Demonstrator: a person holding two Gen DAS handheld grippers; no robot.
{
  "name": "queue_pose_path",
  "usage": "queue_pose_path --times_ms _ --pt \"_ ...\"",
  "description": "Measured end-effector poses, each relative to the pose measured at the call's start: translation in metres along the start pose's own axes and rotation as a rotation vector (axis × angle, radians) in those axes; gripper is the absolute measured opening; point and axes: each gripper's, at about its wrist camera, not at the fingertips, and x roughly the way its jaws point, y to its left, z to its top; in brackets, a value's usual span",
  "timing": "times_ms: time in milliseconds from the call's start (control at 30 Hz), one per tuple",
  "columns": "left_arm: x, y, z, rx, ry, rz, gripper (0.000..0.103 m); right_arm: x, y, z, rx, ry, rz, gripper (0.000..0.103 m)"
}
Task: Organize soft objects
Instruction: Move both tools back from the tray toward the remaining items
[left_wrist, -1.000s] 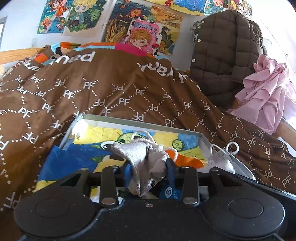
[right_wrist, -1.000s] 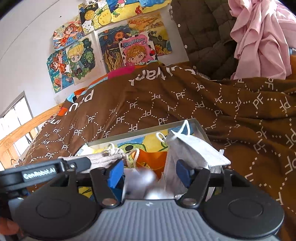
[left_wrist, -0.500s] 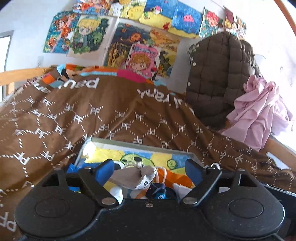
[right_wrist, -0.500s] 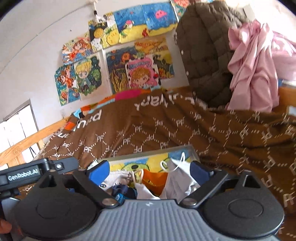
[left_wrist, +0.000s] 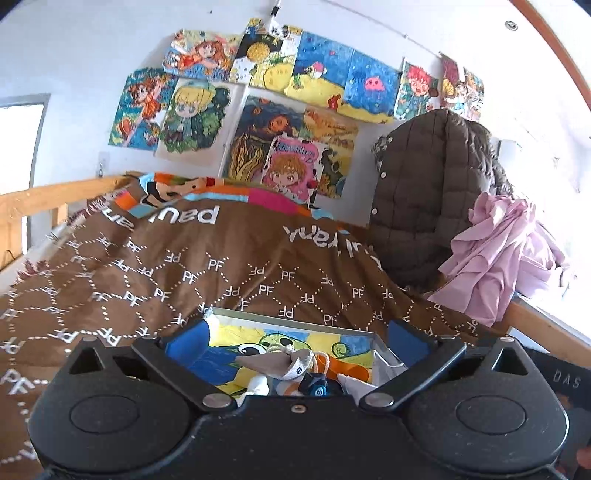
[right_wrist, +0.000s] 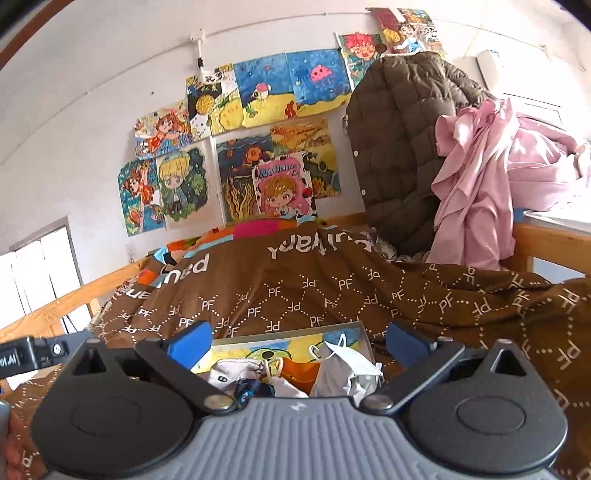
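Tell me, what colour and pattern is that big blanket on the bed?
The blanket is brown with white dotted diamonds and "PF" letters; the right wrist view shows it best.

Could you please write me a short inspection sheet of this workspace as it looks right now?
Surface: brown blanket over a bed.
Job's things: tray holding a grey pouch, face mask, orange cloth and a white sock.
Clutter: brown jacket and pink garment piled at the bedside.
Grippers: left gripper open, empty; right gripper open, empty; both above the tray.
Cables: nothing seen.
Surroundings: drawings on the white wall.
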Motion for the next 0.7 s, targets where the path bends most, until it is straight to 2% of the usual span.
queue_pose_path --times_ms 333,700 --pt "-0.061 -0.003 -0.018 0.054 -0.004 -0.009 0.102 -0.048 0.011 -0.019 -0.027 0.016 -0.001 0.103" --pt "-0.087 -0.003 -0.045 0.090 0.031 -0.036 0.102 -0.082 0.032 -0.056 -0.128 0.080 -0.007 0.103"
